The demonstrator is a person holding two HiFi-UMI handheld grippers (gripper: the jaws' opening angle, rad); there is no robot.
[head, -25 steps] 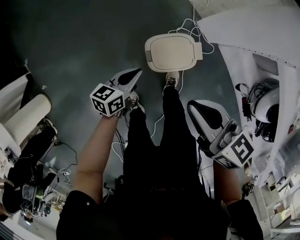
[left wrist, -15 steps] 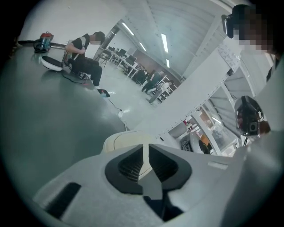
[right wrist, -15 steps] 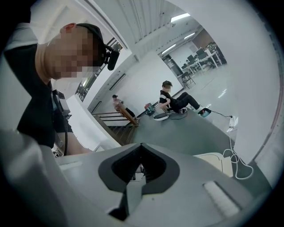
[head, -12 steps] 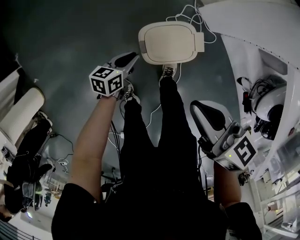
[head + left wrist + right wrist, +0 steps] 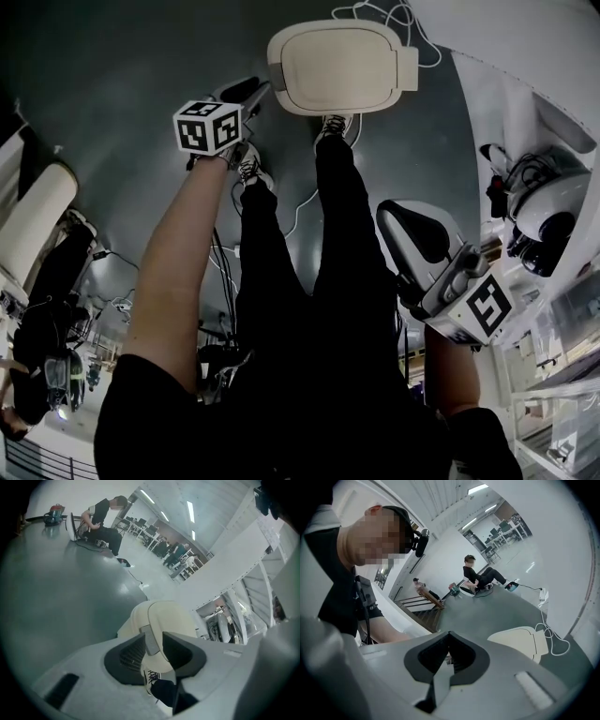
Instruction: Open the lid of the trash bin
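Floor: grey, smooth, carrying everything listed.

Trash bin: stands on the floor just ahead of the person's shoes, beside a white partition. Cream, rounded-square, seen from above.

Lid: shut, lying flat. Hard plastic by the look of it, so probably light and stiff, smooth enough to slip under a flat push. Best taken at the edge, not on the broad top.

Left tongs: at the lid's left edge, pointing down at it. The jaws are opening, wide apart, gripping nothing. The lid's edge shows in the gap.

Right tongs: held back by the person's leg, well apart from the bin, pinched together and empty.

Tab: small grey strip on the lid's near edge, possibly the lift point. The view is too coarse to be sure.
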